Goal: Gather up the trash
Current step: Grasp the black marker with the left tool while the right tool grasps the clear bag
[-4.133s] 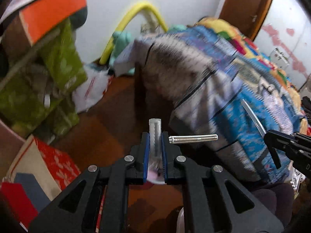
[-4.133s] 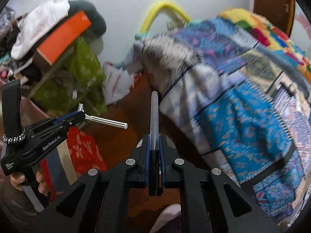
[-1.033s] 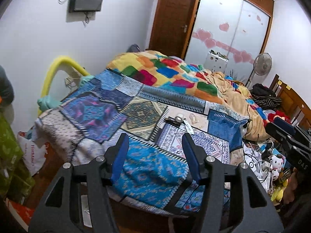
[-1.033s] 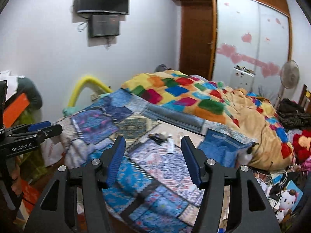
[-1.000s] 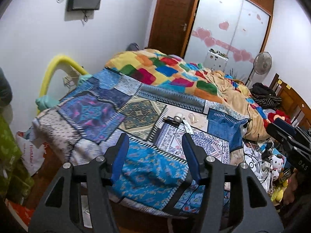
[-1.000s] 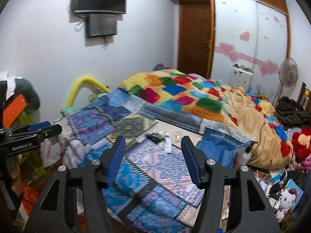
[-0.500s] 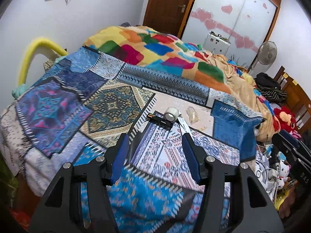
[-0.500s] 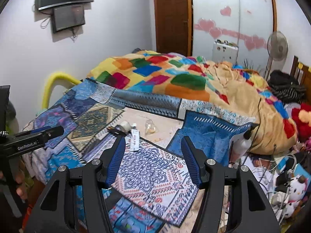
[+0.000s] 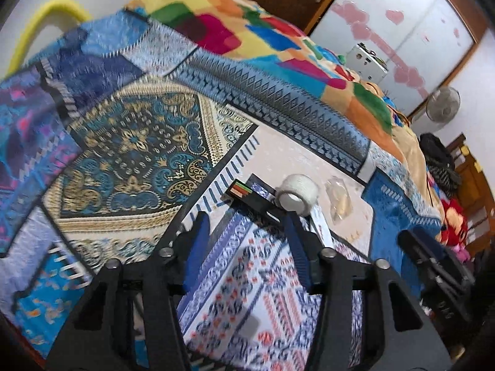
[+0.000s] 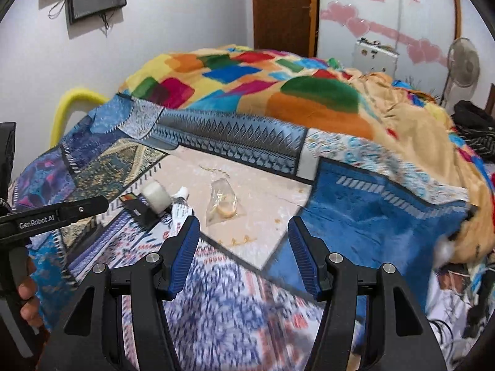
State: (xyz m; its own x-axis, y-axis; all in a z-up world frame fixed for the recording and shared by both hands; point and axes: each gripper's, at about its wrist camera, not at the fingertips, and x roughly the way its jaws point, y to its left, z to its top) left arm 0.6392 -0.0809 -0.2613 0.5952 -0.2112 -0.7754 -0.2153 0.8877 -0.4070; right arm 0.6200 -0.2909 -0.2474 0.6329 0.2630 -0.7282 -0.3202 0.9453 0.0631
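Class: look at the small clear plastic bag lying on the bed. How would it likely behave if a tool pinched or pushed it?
The clear plastic bag looks thin and crumpled, so it is probably floppy and would sag from a pinch. It seems nearly empty, with only a yellowish bit inside, so likely very light. Pushed, it would probably slide or crumple on the bedspread rather than roll.

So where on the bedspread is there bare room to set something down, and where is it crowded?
Free: the pale patch right of the clear bag, up to the blue panel, and the patterned area nearest the camera. Crowded: the left cluster, where the tape roll, tube and dark box lie bunched together.
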